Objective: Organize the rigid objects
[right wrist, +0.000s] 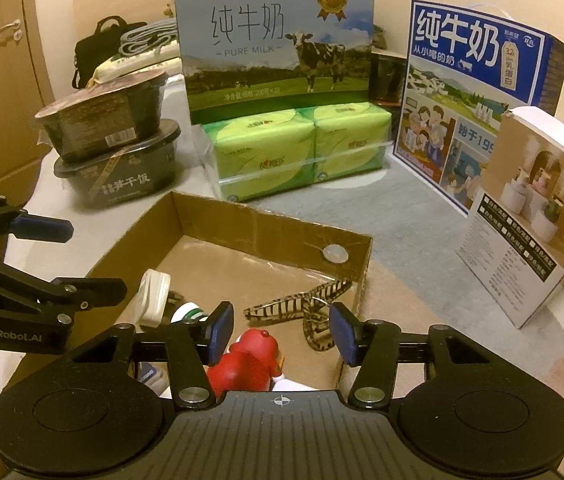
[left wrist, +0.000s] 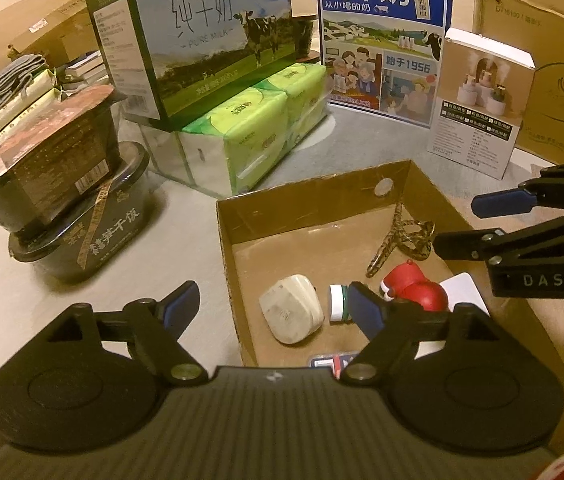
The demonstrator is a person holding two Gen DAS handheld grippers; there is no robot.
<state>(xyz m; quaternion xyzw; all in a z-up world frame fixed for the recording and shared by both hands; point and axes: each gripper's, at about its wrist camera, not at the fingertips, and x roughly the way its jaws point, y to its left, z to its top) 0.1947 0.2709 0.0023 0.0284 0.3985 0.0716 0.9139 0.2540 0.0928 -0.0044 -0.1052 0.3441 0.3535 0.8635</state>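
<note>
A shallow cardboard box (left wrist: 302,204) (right wrist: 266,226) lies on the table. In it lie a white plug adapter (left wrist: 292,308) (right wrist: 154,298), a small white-capped bottle (left wrist: 338,303) (right wrist: 190,312), a red toy figure (left wrist: 414,286) (right wrist: 252,362) and a striped patterned strap (left wrist: 398,242) (right wrist: 302,304). My left gripper (left wrist: 274,304) is open and empty over the box's left wall. My right gripper (right wrist: 282,332) is open and empty above the red toy; in the left wrist view it (left wrist: 458,220) hangs over the box's right side.
Around the box stand two stacked black meal bowls (left wrist: 78,200) (right wrist: 118,148), green tissue packs (left wrist: 250,136) (right wrist: 302,148) under a milk carton (left wrist: 202,28) (right wrist: 278,40), a blue milk carton (left wrist: 382,36) (right wrist: 470,96) and a white humidifier box (left wrist: 478,100) (right wrist: 534,216).
</note>
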